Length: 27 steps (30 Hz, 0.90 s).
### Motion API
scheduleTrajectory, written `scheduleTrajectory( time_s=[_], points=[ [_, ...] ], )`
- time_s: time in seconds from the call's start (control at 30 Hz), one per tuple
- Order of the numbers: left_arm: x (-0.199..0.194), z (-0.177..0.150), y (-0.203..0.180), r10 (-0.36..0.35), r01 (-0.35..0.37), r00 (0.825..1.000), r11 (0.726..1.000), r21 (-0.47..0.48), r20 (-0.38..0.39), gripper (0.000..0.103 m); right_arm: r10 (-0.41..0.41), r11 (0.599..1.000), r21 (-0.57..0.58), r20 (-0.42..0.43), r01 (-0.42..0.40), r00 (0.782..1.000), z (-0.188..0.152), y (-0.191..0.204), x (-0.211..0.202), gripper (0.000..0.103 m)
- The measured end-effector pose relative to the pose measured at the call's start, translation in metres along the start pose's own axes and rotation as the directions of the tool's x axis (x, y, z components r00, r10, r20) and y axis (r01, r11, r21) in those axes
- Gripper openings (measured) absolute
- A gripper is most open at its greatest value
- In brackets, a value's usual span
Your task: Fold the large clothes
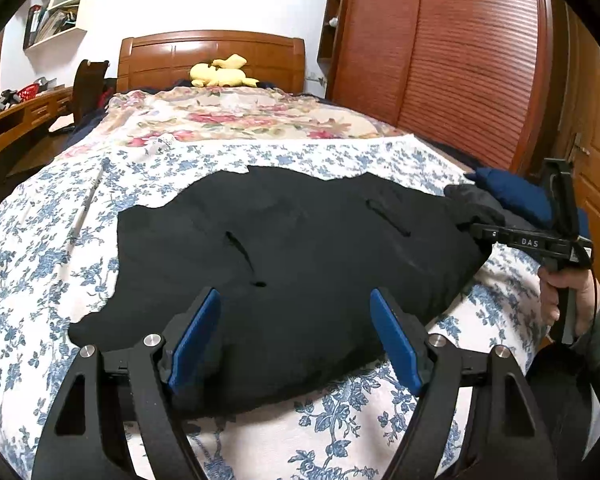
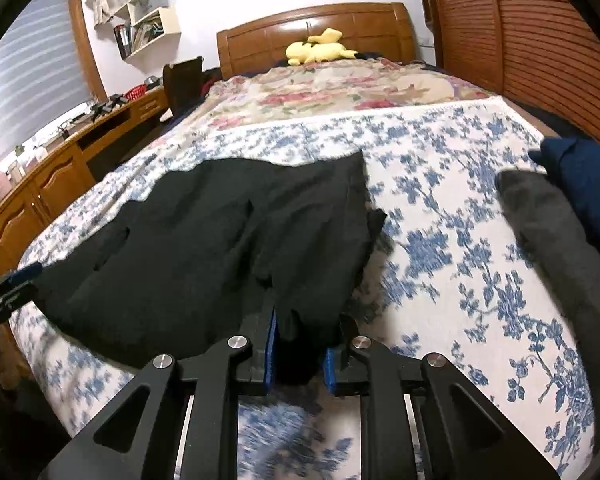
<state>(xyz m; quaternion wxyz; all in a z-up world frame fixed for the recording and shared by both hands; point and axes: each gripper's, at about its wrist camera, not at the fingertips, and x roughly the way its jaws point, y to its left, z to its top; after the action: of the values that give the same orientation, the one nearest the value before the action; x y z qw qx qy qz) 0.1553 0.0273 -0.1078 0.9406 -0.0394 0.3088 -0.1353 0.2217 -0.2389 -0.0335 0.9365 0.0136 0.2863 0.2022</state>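
A large black garment (image 1: 300,240) lies spread on the blue-flowered bed sheet (image 1: 40,240). My left gripper (image 1: 295,300) hovers over the garment's near edge, open, its blue pads (image 1: 196,336) wide apart with only cloth below them. In the right wrist view my right gripper (image 2: 306,336) is shut on a bunched fold of the black garment (image 2: 220,232) at its near right corner, and the cloth rises toward the jaws. The left wrist view shows the right gripper (image 1: 476,232) at the garment's right end, held by a hand (image 1: 560,292).
A dark grey garment (image 2: 548,232) and a navy one (image 2: 588,184) lie at the bed's right edge. A red-flowered cover (image 1: 236,116) and a yellow plush toy (image 1: 222,72) sit toward the headboard. A wooden wardrobe (image 1: 460,60) stands right and a desk (image 2: 60,160) left.
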Motion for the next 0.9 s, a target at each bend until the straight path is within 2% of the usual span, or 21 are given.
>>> scheduleTrajectory(
  time_s=[0.2, 0.57, 0.77, 0.9],
  points=[
    [-0.013, 0.003, 0.014, 0.001, 0.000, 1.000, 1.000, -0.017, 0.030, 0.078, 0.054, 0.995, -0.082, 0.065, -0.049, 0.996, 0.027, 0.041, -0.019, 0.017],
    [-0.030, -0.006, 0.049, 0.051, -0.049, 0.998, 0.998, -0.042, 0.047, 0.078, 0.168, 0.959, -0.242, 0.071, -0.146, 0.983, 0.056, 0.125, -0.010, 0.016],
    [-0.052, -0.017, 0.077, 0.087, -0.082, 0.994, 0.993, -0.079, 0.065, 0.078, 0.251, 0.921, -0.323, 0.062, -0.219, 0.966, 0.068, 0.187, 0.003, 0.016],
    [-0.063, -0.026, 0.096, 0.105, -0.096, 0.992, 0.989, -0.111, 0.072, 0.078, 0.312, 0.882, -0.377, 0.017, -0.283, 0.950, 0.064, 0.233, 0.019, 0.015]
  ],
)
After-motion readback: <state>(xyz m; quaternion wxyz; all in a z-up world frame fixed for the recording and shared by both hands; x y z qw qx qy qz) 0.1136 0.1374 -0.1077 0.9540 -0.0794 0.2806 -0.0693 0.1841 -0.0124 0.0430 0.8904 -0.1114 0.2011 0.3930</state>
